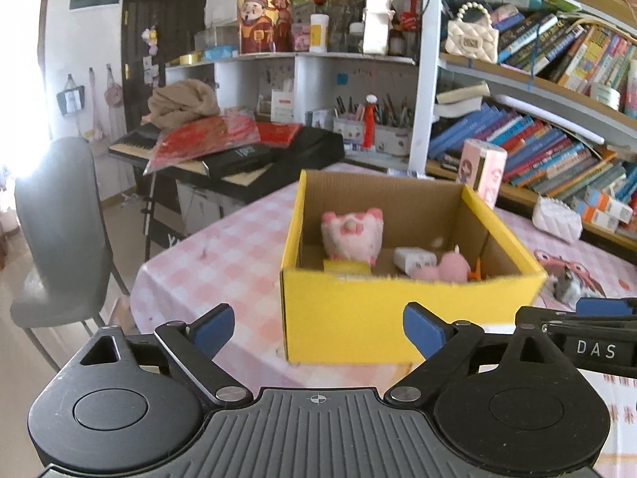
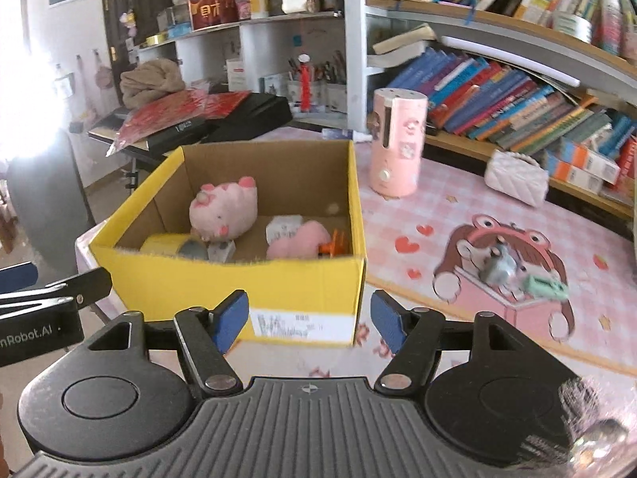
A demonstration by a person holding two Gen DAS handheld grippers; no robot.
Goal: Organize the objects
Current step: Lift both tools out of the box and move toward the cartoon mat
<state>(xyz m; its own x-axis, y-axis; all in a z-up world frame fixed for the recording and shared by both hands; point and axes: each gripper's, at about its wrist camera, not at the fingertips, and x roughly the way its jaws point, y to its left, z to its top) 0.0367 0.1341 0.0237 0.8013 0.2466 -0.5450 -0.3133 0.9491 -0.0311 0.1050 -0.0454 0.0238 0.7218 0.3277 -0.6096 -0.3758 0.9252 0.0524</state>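
Yellow cardboard box w/ fuzzy pink plush pig; L gripper, R gripper jaws apart, empty.

Left tool & right tool: black arms, blue pads, silver screws, white lettering.
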